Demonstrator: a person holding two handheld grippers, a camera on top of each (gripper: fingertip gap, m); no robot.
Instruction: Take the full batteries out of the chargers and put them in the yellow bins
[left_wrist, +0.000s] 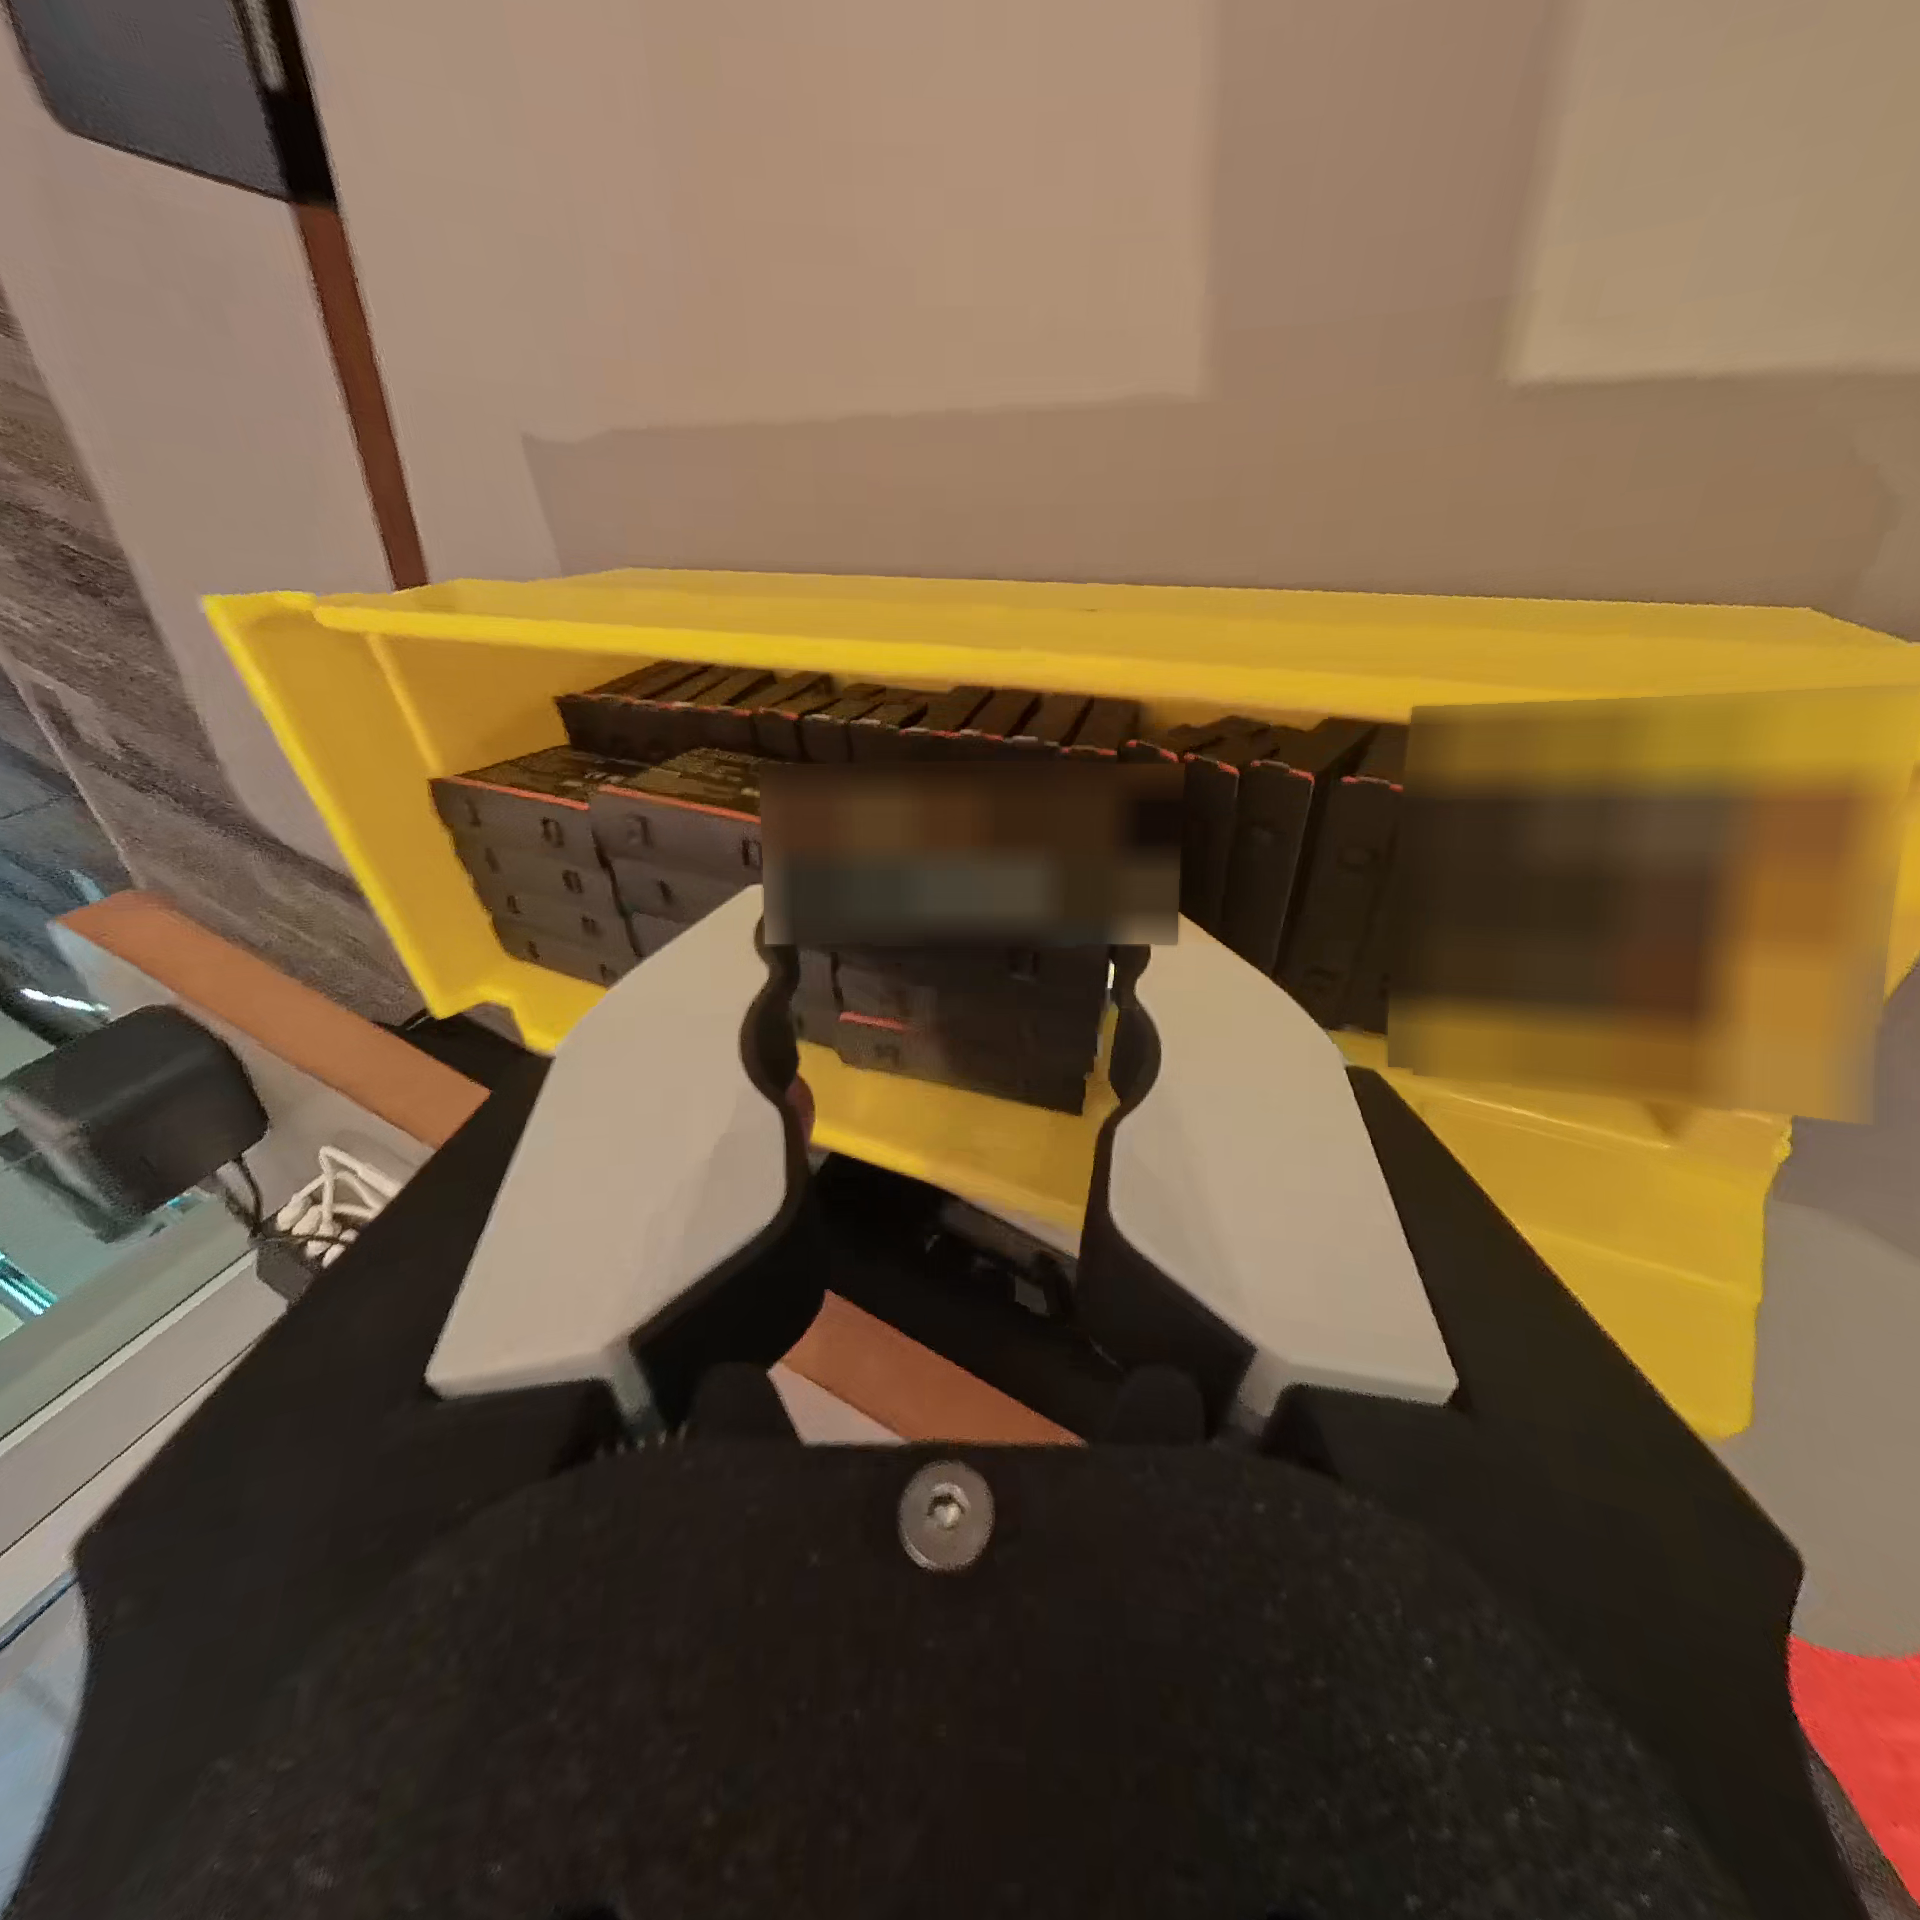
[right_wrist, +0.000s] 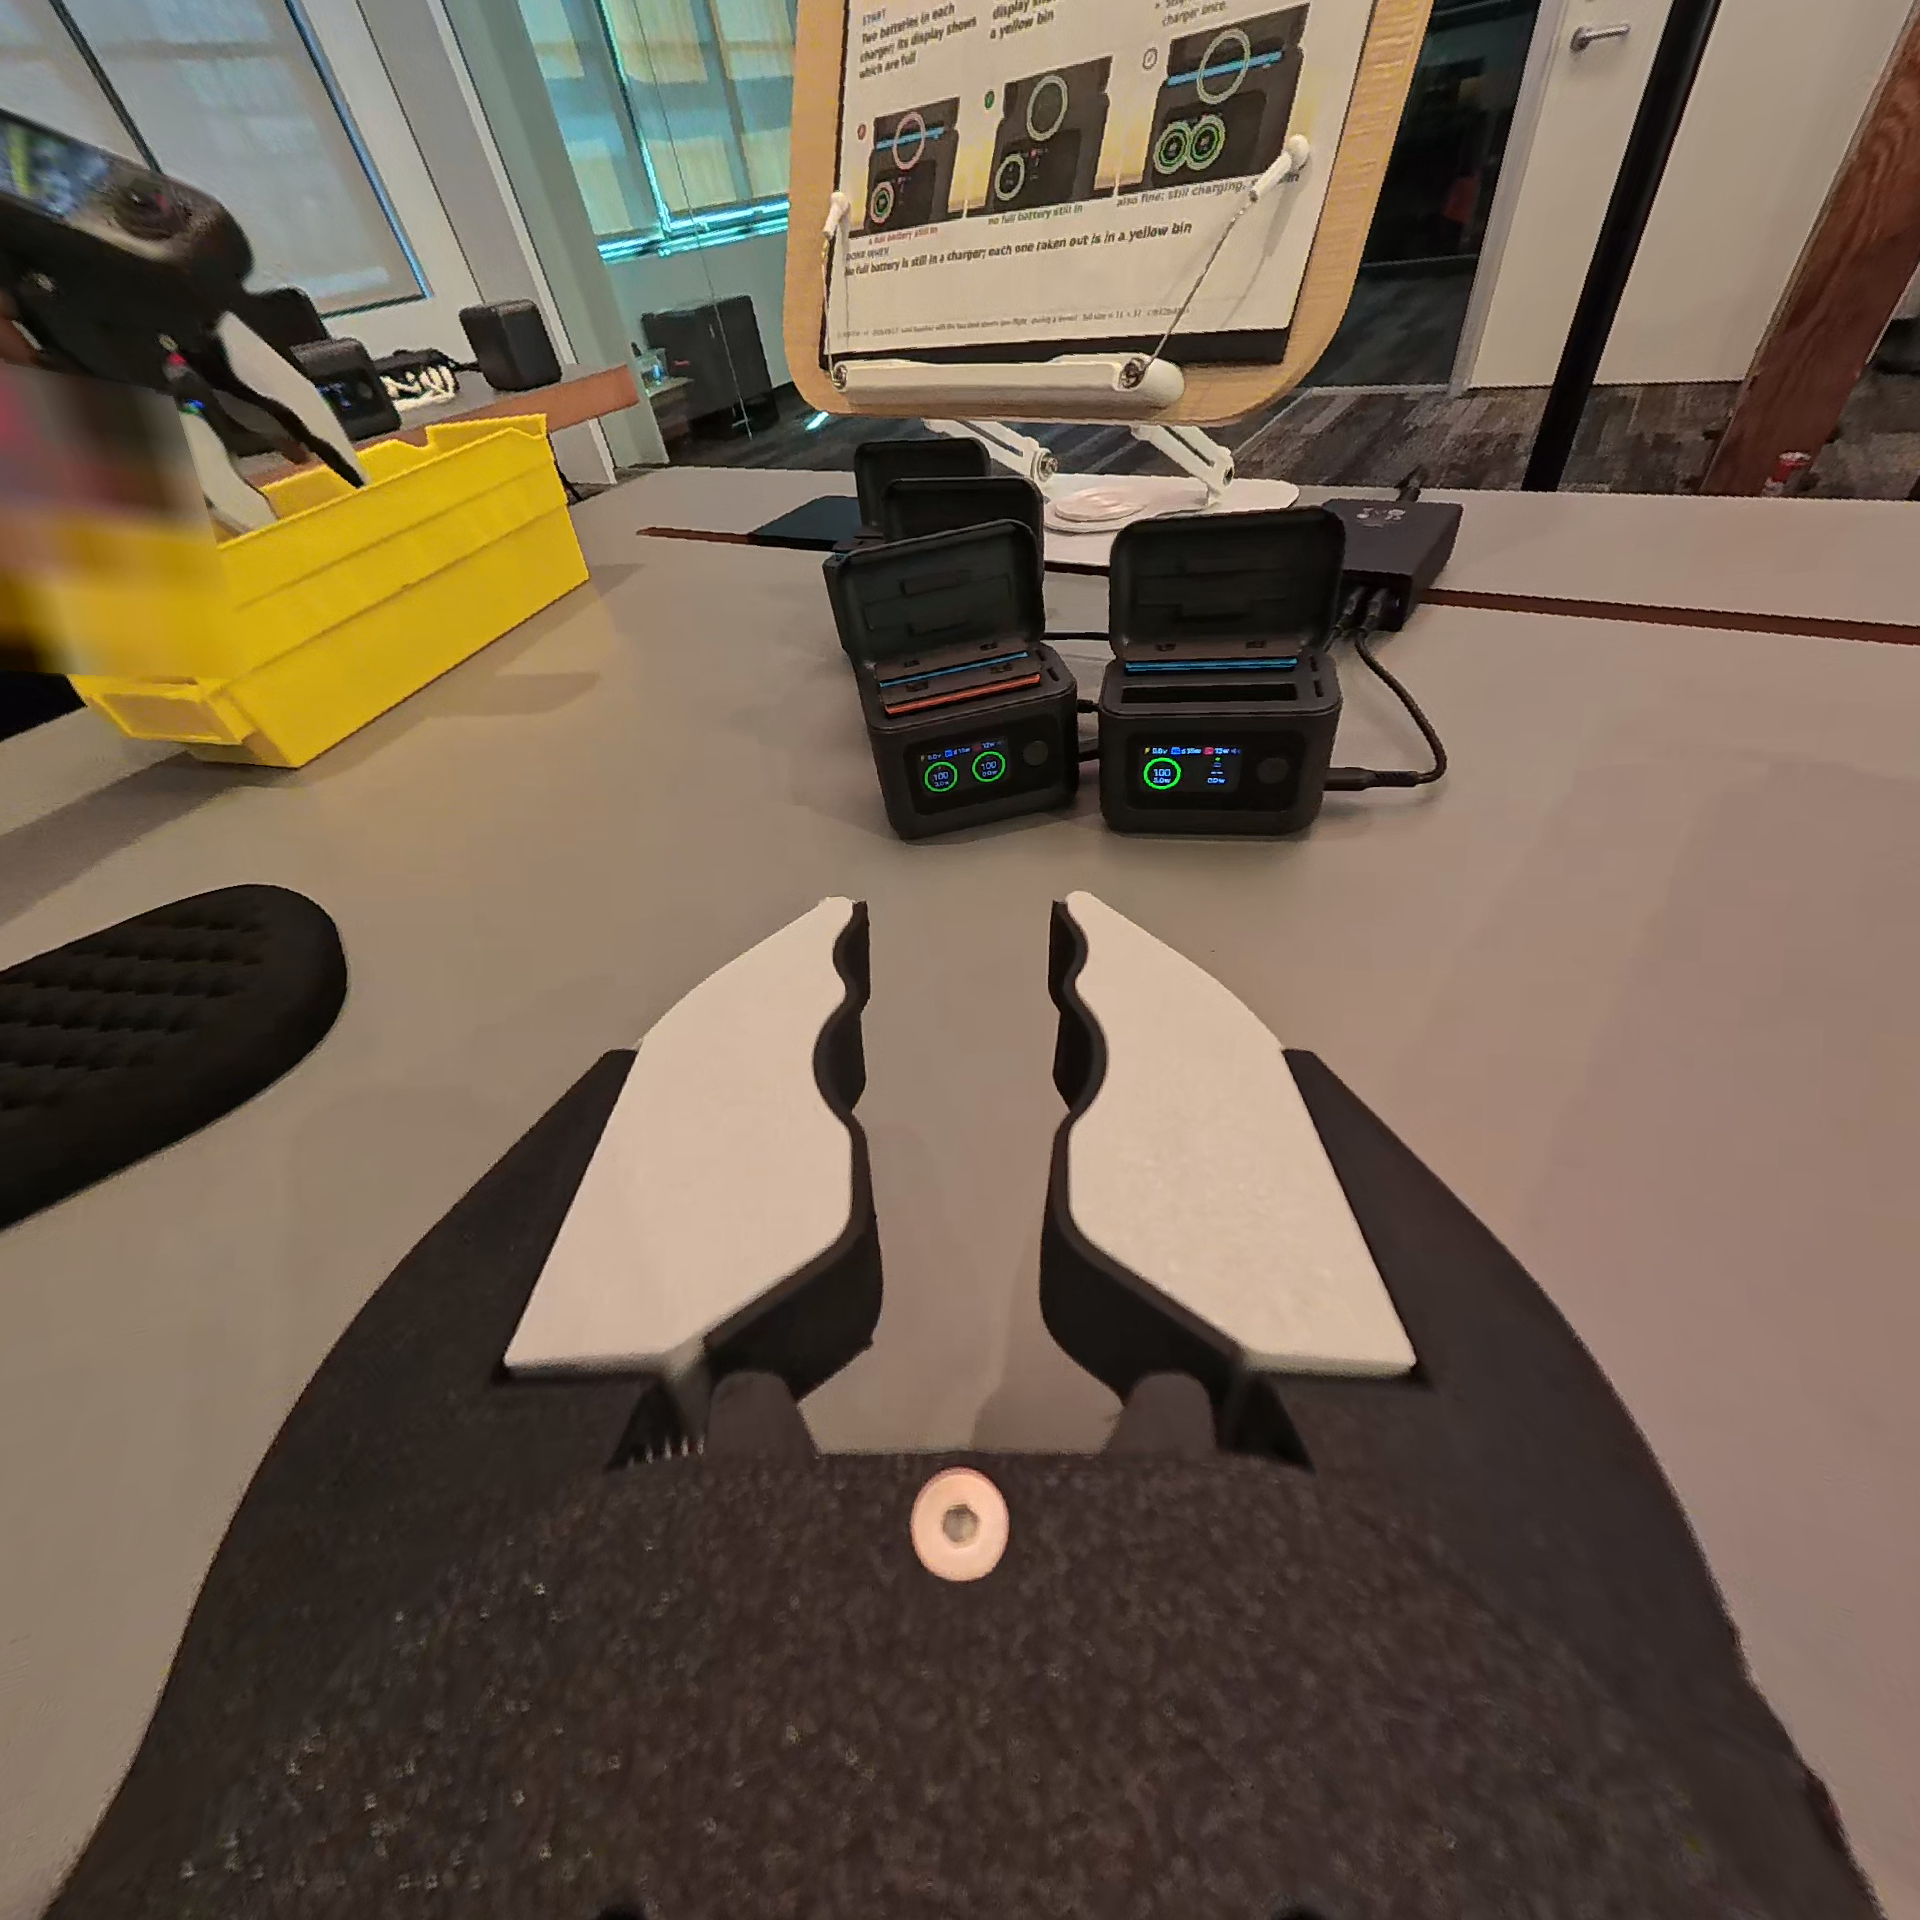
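Note:
My left gripper (left_wrist: 951, 935) is at the mouth of the upper yellow bin (left_wrist: 312, 727). It is shut on a black battery (left_wrist: 966, 831) that a blurred patch mostly hides. The bin holds several black batteries (left_wrist: 582, 842), some stacked and some on edge. The left gripper also shows in the right wrist view (right_wrist: 296, 488), over the stacked yellow bins (right_wrist: 416, 582). My right gripper (right_wrist: 958, 914) is open and empty above the grey table (right_wrist: 1558, 935), in front of two open chargers. The left charger (right_wrist: 971, 727) holds two batteries. The right charger (right_wrist: 1216, 727) holds one, with an empty slot in front.
Two more chargers (right_wrist: 935, 478) stand behind the front pair. An instruction board on a white stand (right_wrist: 1049, 208) and a black power hub (right_wrist: 1392, 540) with cables sit at the back. A black mesh pad (right_wrist: 156, 1018) lies at the left. A black adapter (left_wrist: 135, 1101) sits left of the bins.

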